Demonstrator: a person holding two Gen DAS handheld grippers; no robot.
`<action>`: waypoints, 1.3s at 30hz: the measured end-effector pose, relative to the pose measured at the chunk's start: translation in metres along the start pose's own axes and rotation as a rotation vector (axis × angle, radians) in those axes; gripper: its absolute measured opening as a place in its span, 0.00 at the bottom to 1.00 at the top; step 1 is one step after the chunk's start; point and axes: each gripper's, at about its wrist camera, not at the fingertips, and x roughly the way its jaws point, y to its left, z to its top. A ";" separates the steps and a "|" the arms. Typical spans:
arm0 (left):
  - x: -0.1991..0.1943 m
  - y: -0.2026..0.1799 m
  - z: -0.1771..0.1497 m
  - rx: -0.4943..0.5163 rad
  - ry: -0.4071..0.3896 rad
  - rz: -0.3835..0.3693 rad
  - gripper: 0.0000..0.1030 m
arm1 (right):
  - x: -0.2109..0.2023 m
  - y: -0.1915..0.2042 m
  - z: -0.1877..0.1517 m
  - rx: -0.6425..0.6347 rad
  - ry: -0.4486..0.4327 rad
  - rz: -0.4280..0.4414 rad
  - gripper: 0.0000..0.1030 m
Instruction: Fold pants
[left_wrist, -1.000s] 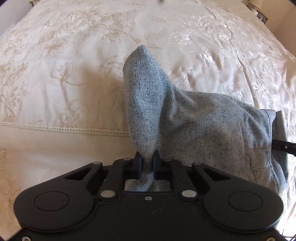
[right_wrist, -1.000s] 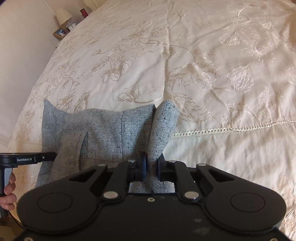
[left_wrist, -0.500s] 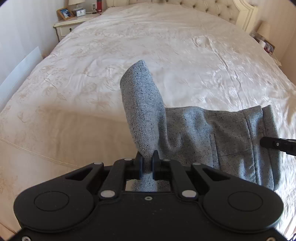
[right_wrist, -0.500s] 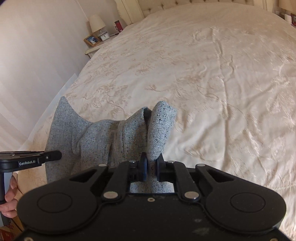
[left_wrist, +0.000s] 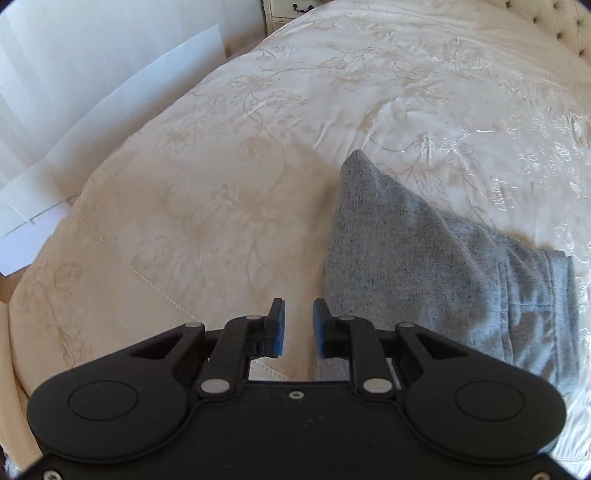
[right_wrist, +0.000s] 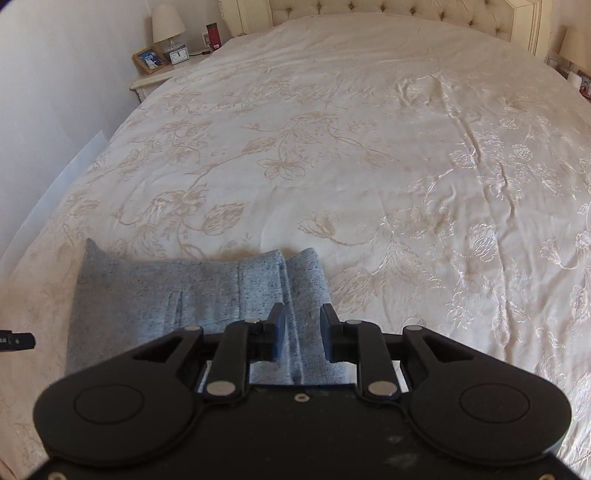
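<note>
The grey speckled pants (left_wrist: 424, 266) lie folded into a compact bundle on the cream embroidered bedspread (left_wrist: 258, 147). My left gripper (left_wrist: 298, 325) is open and empty, just left of the bundle's near edge. In the right wrist view the pants (right_wrist: 184, 291) lie flat near the bed's foot. My right gripper (right_wrist: 302, 328) is open, with the pants' right edge showing between its fingers but not pinched. A tip of the left gripper (right_wrist: 16, 340) shows at the far left edge.
The bedspread (right_wrist: 369, 147) stretches wide to the tufted headboard (right_wrist: 388, 11). A nightstand (right_wrist: 155, 79) with lamp, photo frame and clock stands at the bed's left. A white sheet (left_wrist: 92, 122) leans by the left wall.
Both grippers have opened and let go of the pants. The raised fabric has dropped onto the bed. The left gripper has swung left, off the bundle.
</note>
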 end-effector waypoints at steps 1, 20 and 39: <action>-0.006 -0.002 -0.005 0.005 -0.004 0.004 0.27 | -0.012 0.004 -0.006 -0.014 -0.010 0.014 0.23; -0.155 -0.051 -0.107 0.077 -0.054 -0.057 0.27 | -0.182 0.032 -0.080 -0.082 -0.115 0.109 0.30; -0.191 -0.042 -0.137 0.070 -0.099 -0.038 0.33 | -0.224 0.043 -0.106 -0.090 -0.114 0.083 0.32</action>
